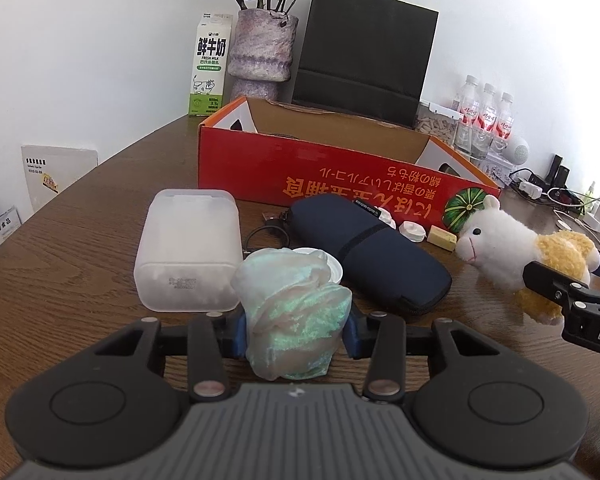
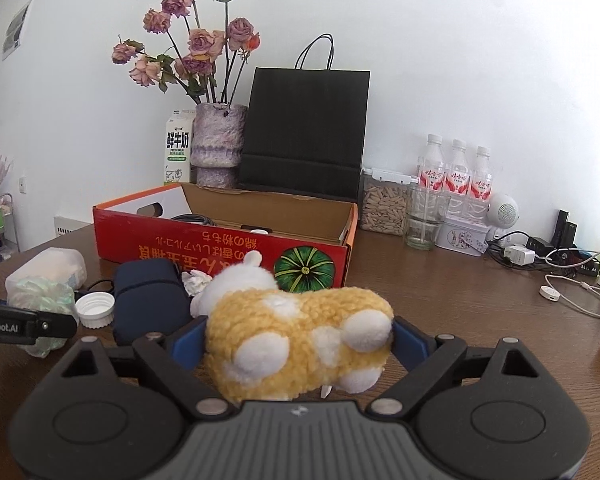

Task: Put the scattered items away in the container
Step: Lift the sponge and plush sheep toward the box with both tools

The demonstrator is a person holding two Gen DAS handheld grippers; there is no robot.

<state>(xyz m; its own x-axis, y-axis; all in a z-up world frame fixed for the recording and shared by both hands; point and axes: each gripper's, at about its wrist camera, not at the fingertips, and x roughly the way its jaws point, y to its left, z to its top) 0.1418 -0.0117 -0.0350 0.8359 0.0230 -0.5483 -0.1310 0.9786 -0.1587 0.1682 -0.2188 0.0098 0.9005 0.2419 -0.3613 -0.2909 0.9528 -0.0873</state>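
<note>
My left gripper (image 1: 296, 332) is shut on a crumpled, shimmery pale-green bundle (image 1: 292, 304), with its blue pads pressing both sides. A yellow-and-white plush sheep (image 2: 296, 344) sits between the blue pads of my right gripper (image 2: 299, 346), which is shut on its body. The plush head (image 1: 496, 236) points left. The open red cardboard box (image 1: 300, 168) stands behind, with a cable and a small white item inside. On the table in front of the box lie a frosted white plastic case (image 1: 188, 248), a navy pouch (image 1: 368, 248), white caps (image 1: 414, 232) and a yellow block (image 1: 442, 237).
Behind the box stand a milk carton (image 1: 210, 68), a vase of dried roses (image 1: 260, 52) and a black paper bag (image 1: 364, 52). At the right are water bottles (image 2: 454, 176), a seed jar (image 2: 384, 208), a glass (image 2: 424, 220) and chargers with cables (image 2: 560, 280).
</note>
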